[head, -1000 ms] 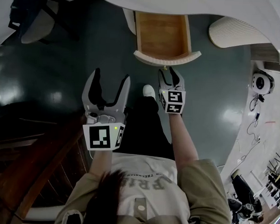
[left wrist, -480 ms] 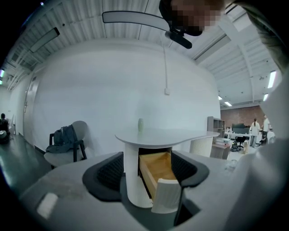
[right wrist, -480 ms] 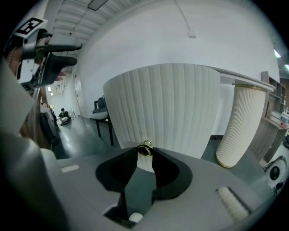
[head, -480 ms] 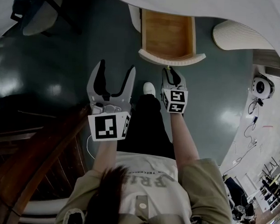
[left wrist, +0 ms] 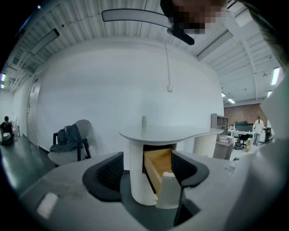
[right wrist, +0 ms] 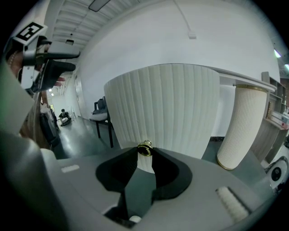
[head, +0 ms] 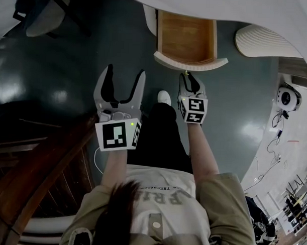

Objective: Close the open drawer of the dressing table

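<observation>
Your right gripper (head: 189, 80) has just been closing — its two black jaws now pinch the one small brass ring knob (right wrist: 144, 147). Just beyond it, the drawer (head: 186, 35), pale wood behind a curved, ribbed white front, stands as far out of the dressing table (left wrist: 167, 133) as before. Your left gripper (head: 124, 79) hangs spread, empty.

Shirt (head: 163, 195) print: large letters, partly hidden, unreadable.

Drawer (head: 185, 37): pulled well out from under the dressing table's white tabletop (left wrist: 167, 133), bare wood inside. Curved, ribbed white front (right wrist: 162, 108) faces outward; small brass knob (right wrist: 144, 148) juts from it.
</observation>
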